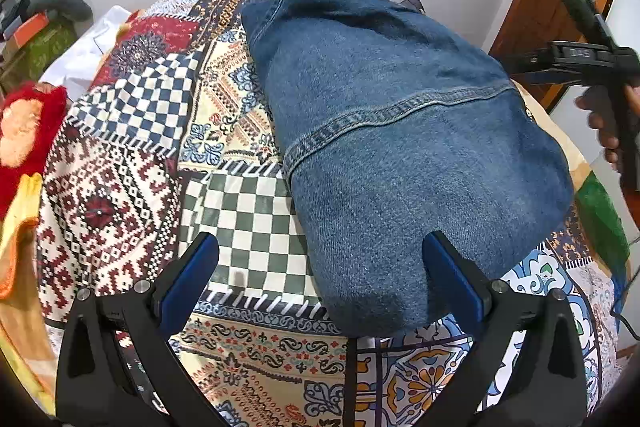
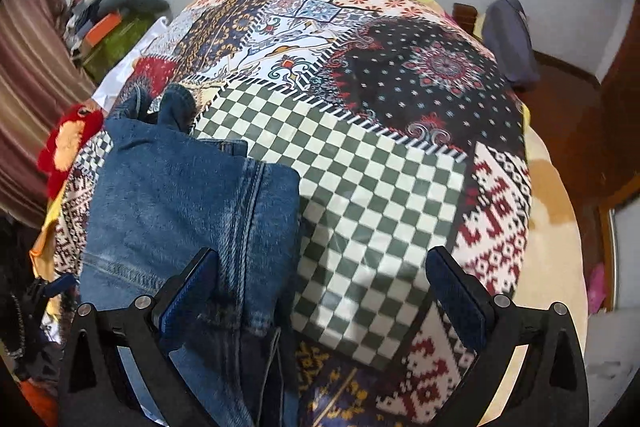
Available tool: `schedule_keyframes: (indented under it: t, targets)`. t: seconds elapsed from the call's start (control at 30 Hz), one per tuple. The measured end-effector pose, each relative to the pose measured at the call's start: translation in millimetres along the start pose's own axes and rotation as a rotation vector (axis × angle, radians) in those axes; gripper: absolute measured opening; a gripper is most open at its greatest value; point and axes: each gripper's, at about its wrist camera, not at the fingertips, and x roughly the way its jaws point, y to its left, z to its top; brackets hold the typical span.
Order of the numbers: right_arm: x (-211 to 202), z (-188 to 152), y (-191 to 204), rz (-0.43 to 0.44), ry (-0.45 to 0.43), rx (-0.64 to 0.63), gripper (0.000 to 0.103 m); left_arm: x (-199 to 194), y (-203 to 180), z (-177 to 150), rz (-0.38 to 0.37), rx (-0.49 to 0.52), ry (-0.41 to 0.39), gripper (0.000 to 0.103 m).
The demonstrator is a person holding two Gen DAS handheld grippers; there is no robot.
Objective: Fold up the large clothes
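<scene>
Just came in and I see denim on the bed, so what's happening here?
A person is folding a blue denim garment on a bed covered with a patchwork bedspread, using handheld tongs in each hand. The garment already lies in a compact folded bundle. The left tongs are open above its near edge, gripping nothing. The right tongs are also open, poised over the denim's edge and the checkered patch, holding nothing. The right hand shows at the side in the left wrist view.

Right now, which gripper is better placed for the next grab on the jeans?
Left, probably. The left gripper is open right at the near edge of the folded jeans, one finger already over denim. The right gripper is open too, but mostly over the patchwork bedspread, jeans off to its side.
</scene>
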Motion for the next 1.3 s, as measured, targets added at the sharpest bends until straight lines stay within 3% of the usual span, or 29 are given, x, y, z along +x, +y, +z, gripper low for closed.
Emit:
schedule_keyframes:
  t: [0.07, 0.13, 0.23, 0.33, 0.47, 0.6, 0.7, 0.9, 1.03, 1.2, 1.3]
  targets:
    - [-14.2, -3.6, 5.6, -0.040, -0.031, -0.030, 0.102, -2.6, 0.1, 3.7, 0.006, 0.013, 0.005, 0.103]
    - [-26.5, -7.7, 8.8, -0.011, -0.052, -0.052, 0.102, -6.1, 1.3, 10.2, 0.027, 0.021, 0.001, 0.103]
    - [-38.6, -15.0, 14.7, 0.071, -0.057, -0.050, 0.102, -10.6, 7.0, 25.7, 0.073, 0.026, -0.032, 0.103]
    - [-35.7, -24.5, 14.6, 0.175, -0.026, -0.017, 0.102, -7.8, 15.3, 40.2, 0.067, -0.012, -0.026, 0.103]
    - [-5.1, -37.7, 7.2, 0.275, 0.082, 0.051, 0.102, 8.9, 29.9, 54.3, -0.050, -0.095, 0.024, 0.103]
    - [38.1, -48.5, -2.9, 0.286, 0.195, 0.104, 0.102, 45.0, 37.2, 58.0, -0.180, -0.174, 0.140, 0.103]
    - [58.3, -48.8, -7.5, 0.384, 0.232, 0.134, 0.102, 64.8, 43.5, 59.0, -0.283, -0.256, 0.191, 0.103]
    - [76.5, -38.4, -0.9, 0.496, 0.239, 0.133, 0.102, 93.0, 52.3, 63.4, -0.372, -0.338, 0.228, 0.103]
    - [92.4, -31.7, 17.6, 0.502, 0.242, 0.108, 0.103, 107.0, 53.3, 65.8, -0.424, -0.373, 0.250, 0.103]
    - [98.8, -23.2, 26.3, 0.551, 0.234, 0.139, 0.103, 119.1, 54.0, 76.3, -0.436, -0.392, 0.254, 0.103]
    - [100.7, -21.8, 22.5, 0.569, 0.224, 0.186, 0.094, 124.8, 47.8, 87.0, -0.432, -0.364, 0.250, 0.103]
